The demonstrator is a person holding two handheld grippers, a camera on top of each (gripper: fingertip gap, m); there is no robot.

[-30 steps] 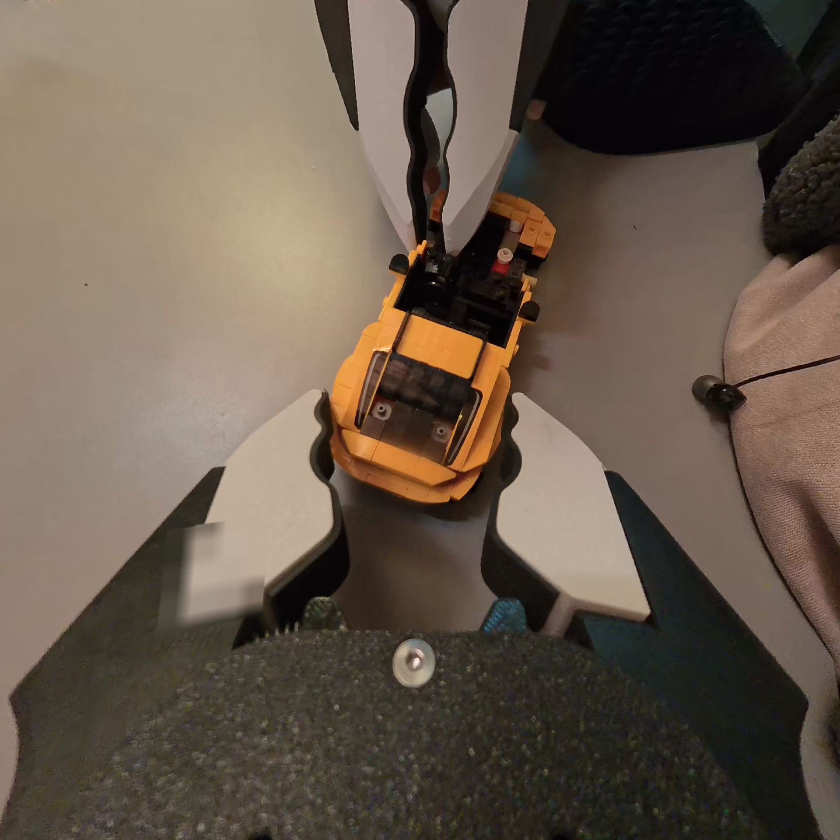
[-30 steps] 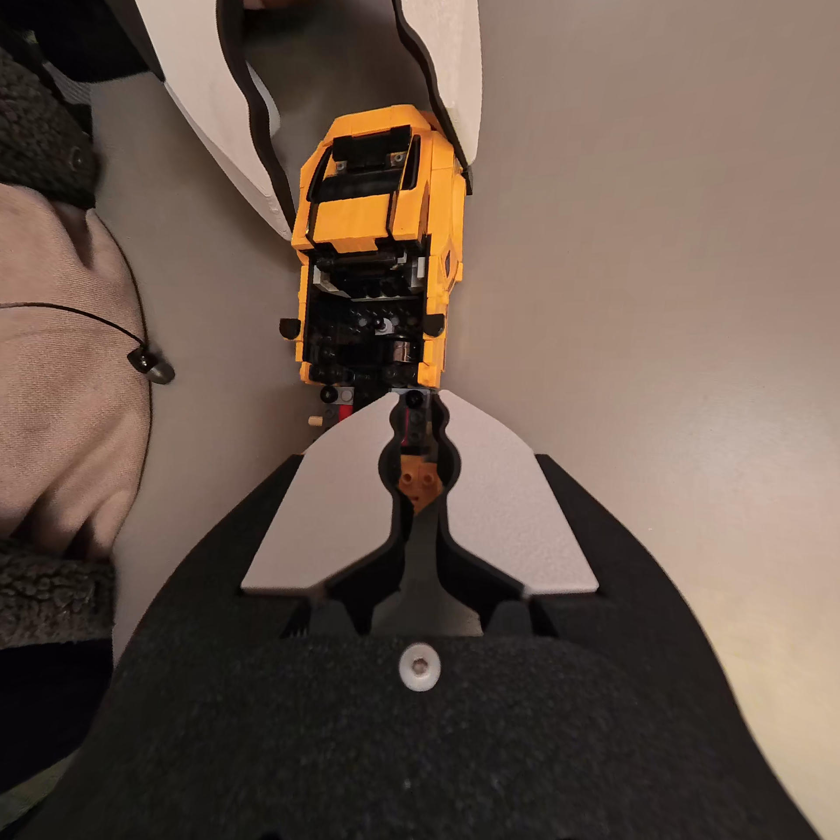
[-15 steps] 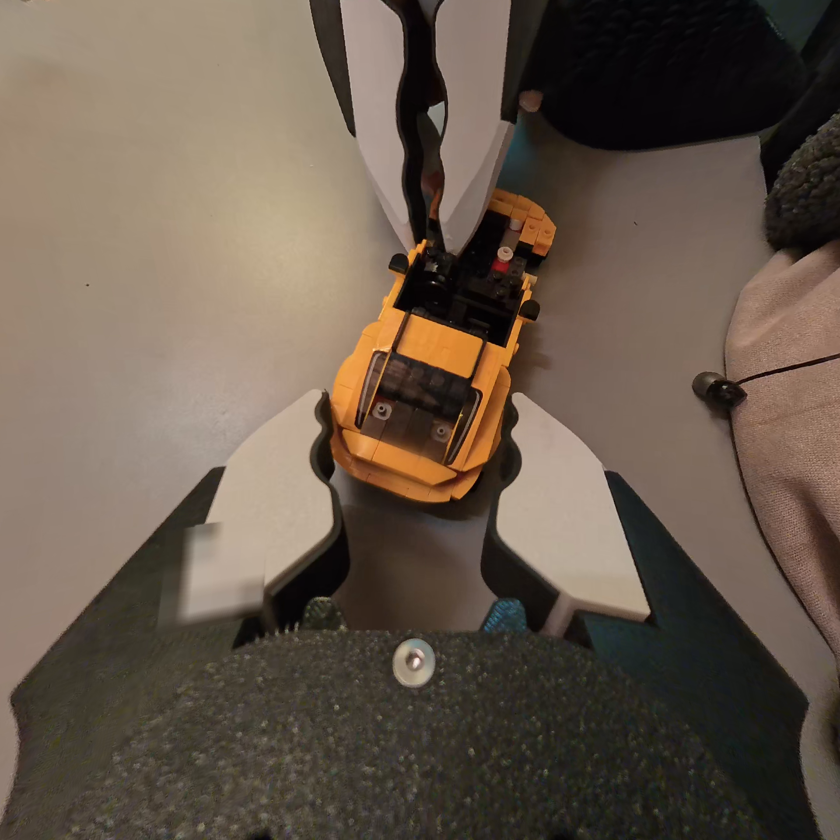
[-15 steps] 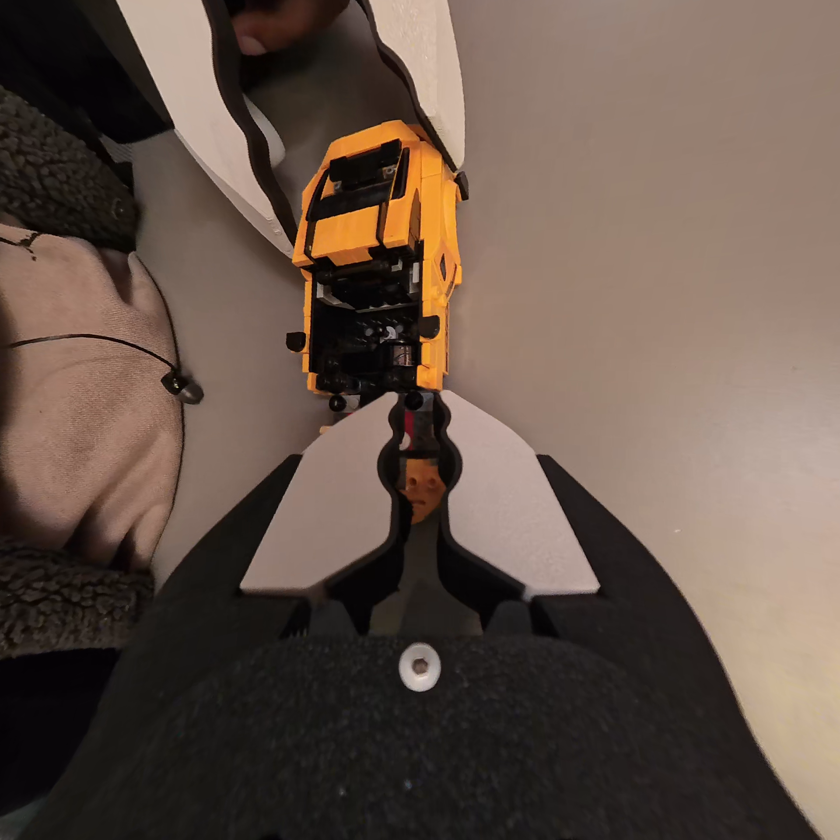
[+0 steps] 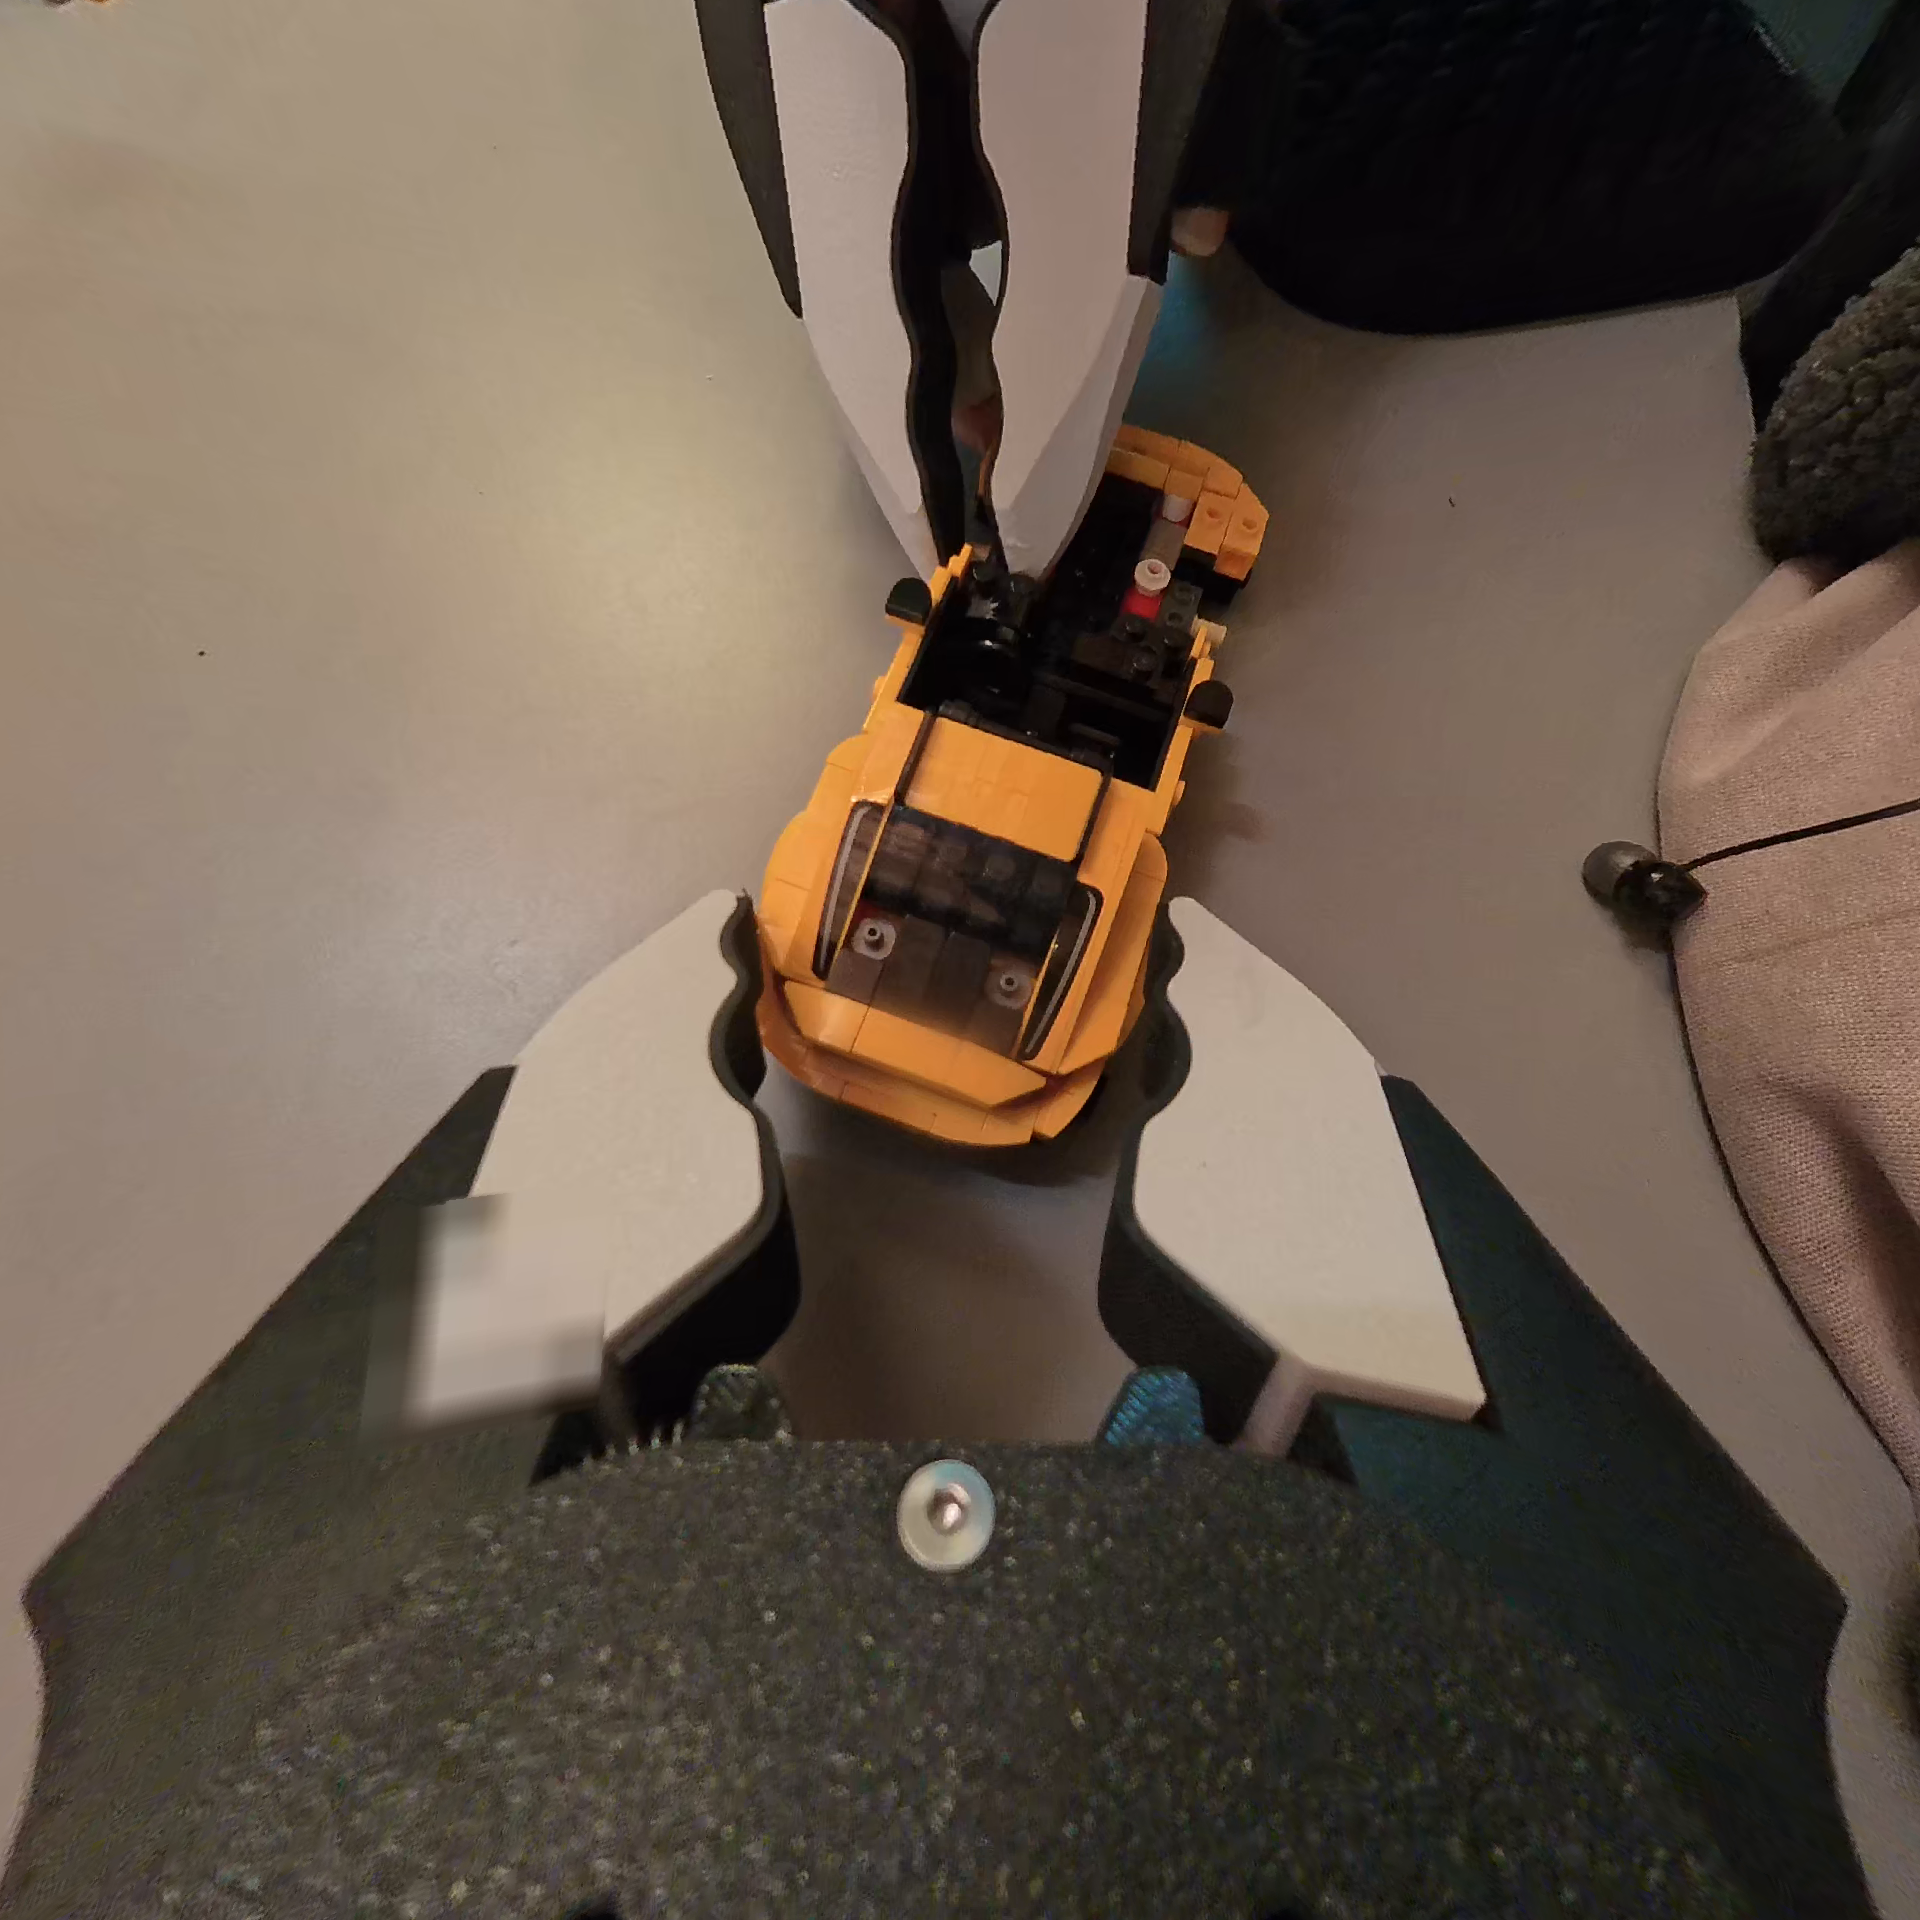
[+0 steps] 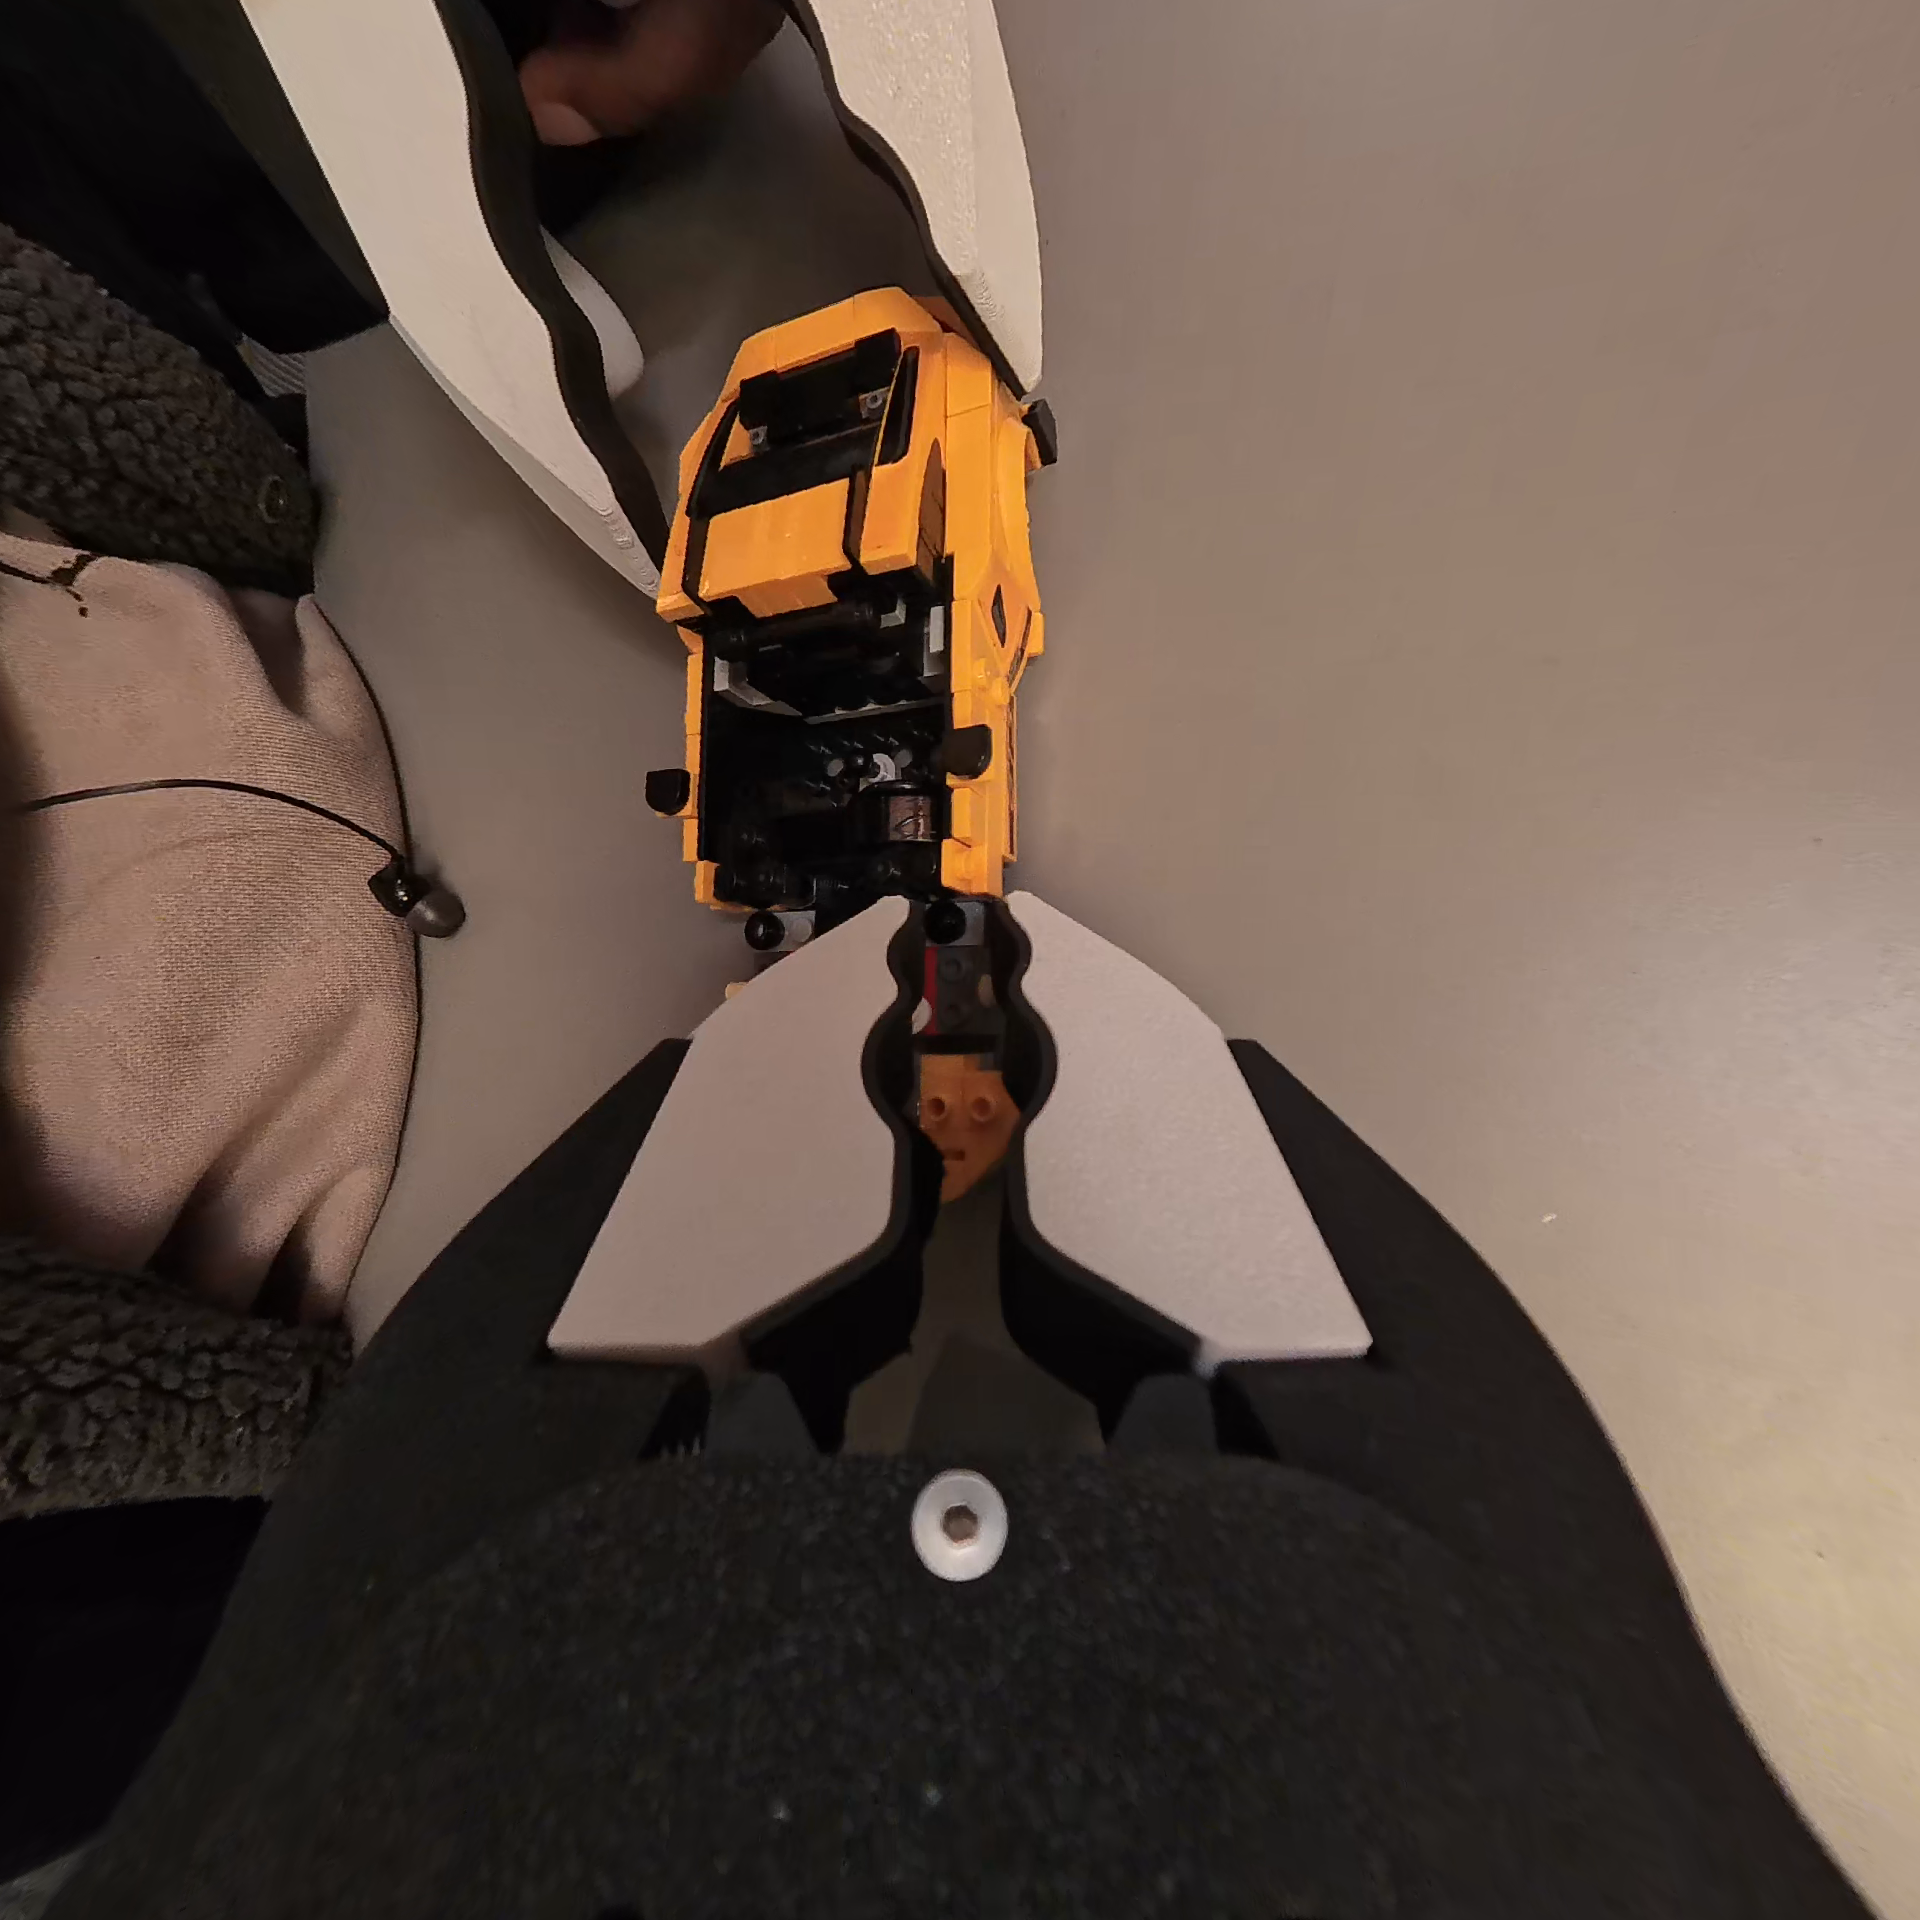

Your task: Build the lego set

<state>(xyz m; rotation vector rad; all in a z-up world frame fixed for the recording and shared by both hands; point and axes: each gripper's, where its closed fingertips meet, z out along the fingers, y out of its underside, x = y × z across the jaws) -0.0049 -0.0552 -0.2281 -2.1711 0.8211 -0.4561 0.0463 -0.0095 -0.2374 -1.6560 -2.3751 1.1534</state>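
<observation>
An orange and black lego car (image 5: 987, 810) stands on the grey table (image 5: 364, 623), its cockpit open and its rear part unfinished. My left gripper (image 5: 956, 925) is shut on the car's nose, one finger on each flank; it also shows at the top of the right wrist view (image 6: 831, 457). My right gripper (image 6: 951, 902) is nearly shut over the car (image 6: 800, 540), with its tips at the rear edge of the cockpit. In the left wrist view the right gripper (image 5: 971, 540) pinches what looks like a small black piece between its tips.
A beige garment with a black drawstring toggle (image 5: 1642, 883) lies close beside the car and shows in the right wrist view too (image 6: 416, 904). A dark fleece sleeve (image 5: 1849, 436) is behind it. Some 8 centimeters of space lies between my two pairs of fingers.
The right gripper has tilted and shifted a little while its tips stay at the cockpit's rear edge. The left gripper and the car have stayed put.
</observation>
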